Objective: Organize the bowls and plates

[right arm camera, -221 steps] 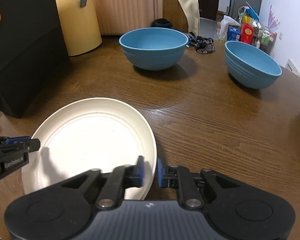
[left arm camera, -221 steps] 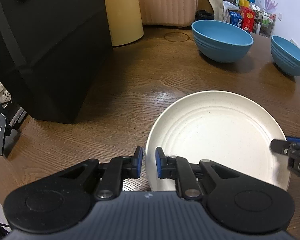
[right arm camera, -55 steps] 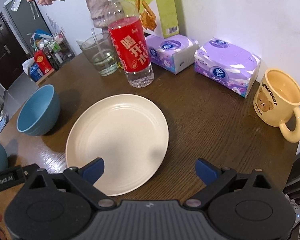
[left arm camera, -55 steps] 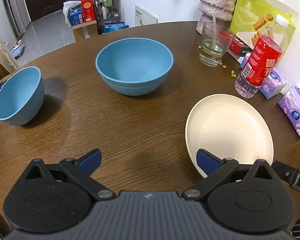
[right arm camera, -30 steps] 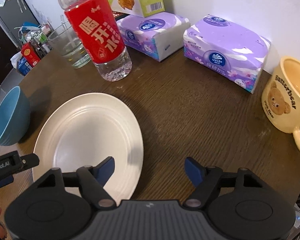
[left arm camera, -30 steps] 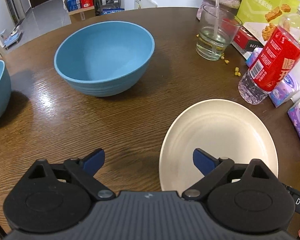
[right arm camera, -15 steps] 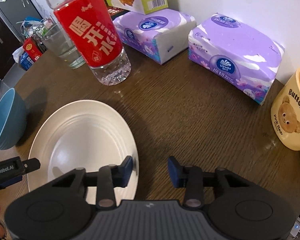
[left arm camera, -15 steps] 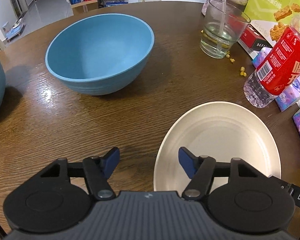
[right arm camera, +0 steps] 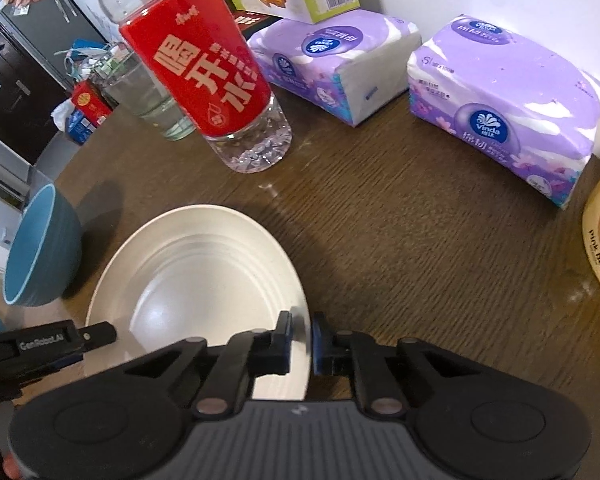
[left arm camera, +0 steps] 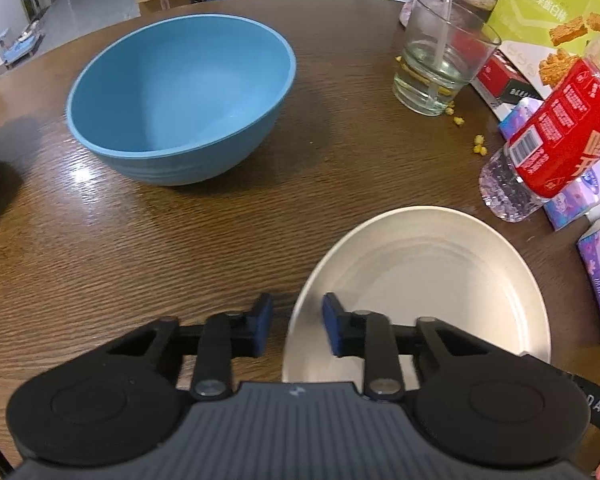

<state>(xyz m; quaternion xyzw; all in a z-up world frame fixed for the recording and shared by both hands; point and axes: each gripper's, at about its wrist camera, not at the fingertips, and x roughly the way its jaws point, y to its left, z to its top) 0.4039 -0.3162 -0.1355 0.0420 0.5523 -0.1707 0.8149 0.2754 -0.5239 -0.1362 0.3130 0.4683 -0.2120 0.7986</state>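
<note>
Cream plate taken by its rim from two sides, near the table's cluttered edge.

The plate point(left arm camera: 432, 280) looks light, stiff and smooth, so the thin rim is the hold. The right gripper point(right arm camera: 301, 338) has its jaws nearly closed on the rim, contact seemingly made; the left gripper point(left arm camera: 296, 322) straddles the opposite rim, jaws part open. The wooden table point(left arm camera: 180, 240) is glossy; bottle point(right arm camera: 204, 68), tissue packs point(right arm camera: 500, 108) and bowl point(left arm camera: 180, 96) stand near.

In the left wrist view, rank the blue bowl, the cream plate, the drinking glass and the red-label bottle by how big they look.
1. cream plate and blue bowl: they look about alike; the plate is nearer and partly hidden by the left gripper, so I won't rank them.
2. red-label bottle, cut off by the frame edge.
3. drinking glass, farther away.
</note>
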